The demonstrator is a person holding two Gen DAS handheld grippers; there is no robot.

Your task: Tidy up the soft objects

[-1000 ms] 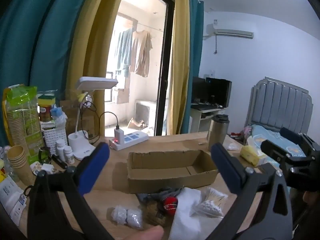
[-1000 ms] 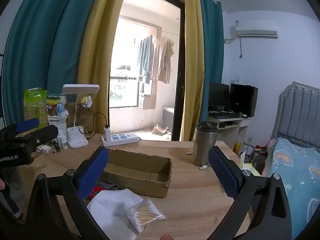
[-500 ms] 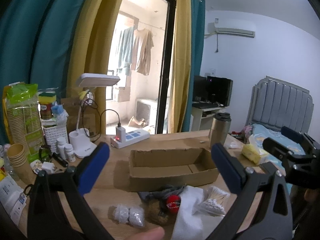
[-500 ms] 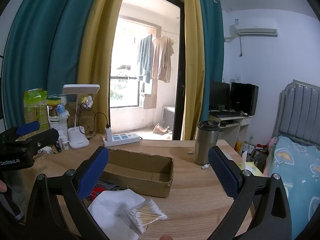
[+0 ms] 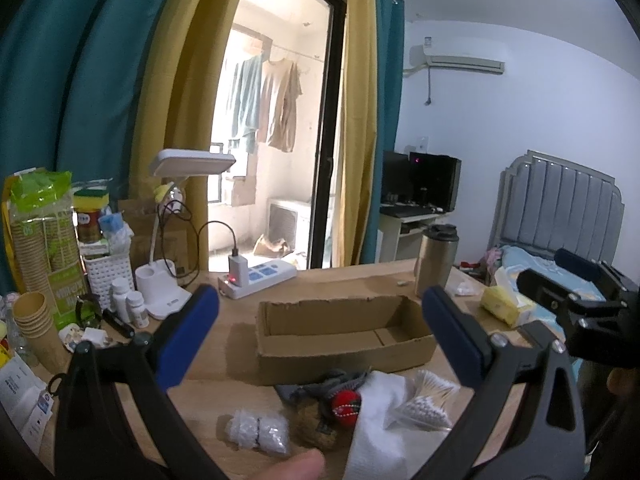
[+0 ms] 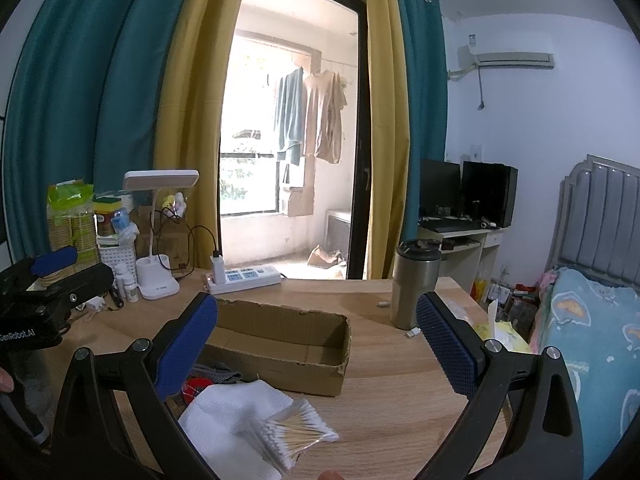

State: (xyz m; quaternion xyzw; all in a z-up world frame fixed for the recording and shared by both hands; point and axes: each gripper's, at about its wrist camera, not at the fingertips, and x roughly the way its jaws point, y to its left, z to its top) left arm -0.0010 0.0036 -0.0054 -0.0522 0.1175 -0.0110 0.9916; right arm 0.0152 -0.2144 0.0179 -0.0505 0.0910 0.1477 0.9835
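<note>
Wooden desk [image 6: 400, 392] stood before teal and yellow curtains [image 6: 120, 120] and an open balcony door with shirts hung outside; wall air conditioner [image 6: 512, 60] upper right, bed with grey headboard [image 6: 600, 216] at right. Only legible writing: "GenRobot.AI" on the left gripper's body at the left edge of the right wrist view. Print on the green paper-cup pack [image 5: 44, 240] was too small to read.

Soft objects lay in a cluster on the near side of the desk, just in front of an open cardboard box [image 5: 344, 332] whose visible floor was bare: folded white cloth [image 6: 236, 412], bag of cotton swabs [image 6: 296, 432] resting on the cloth's right part, red knitted ball [image 5: 346, 404] with a bead chain touching a brown fuzzy item [image 5: 312, 424], grey fabric [image 5: 340, 380] behind them, and a small clear packet of white pads [image 5: 258, 432] to the left, apart from the rest.

Far left: white desk lamp [image 5: 192, 164], power strip [image 5: 260, 276] with charger plugged in, pill bottles [image 5: 128, 304]. Steel tumbler [image 6: 416, 284] far right of the box; yellow tissue pack [image 5: 500, 304] beyond it.

Left gripper [image 5: 320, 316]: blue-padded jaws spread wide, holding nothing, above the cluster. Right gripper [image 6: 316, 328]: jaws likewise spread wide, empty, above the box and cloth.
</note>
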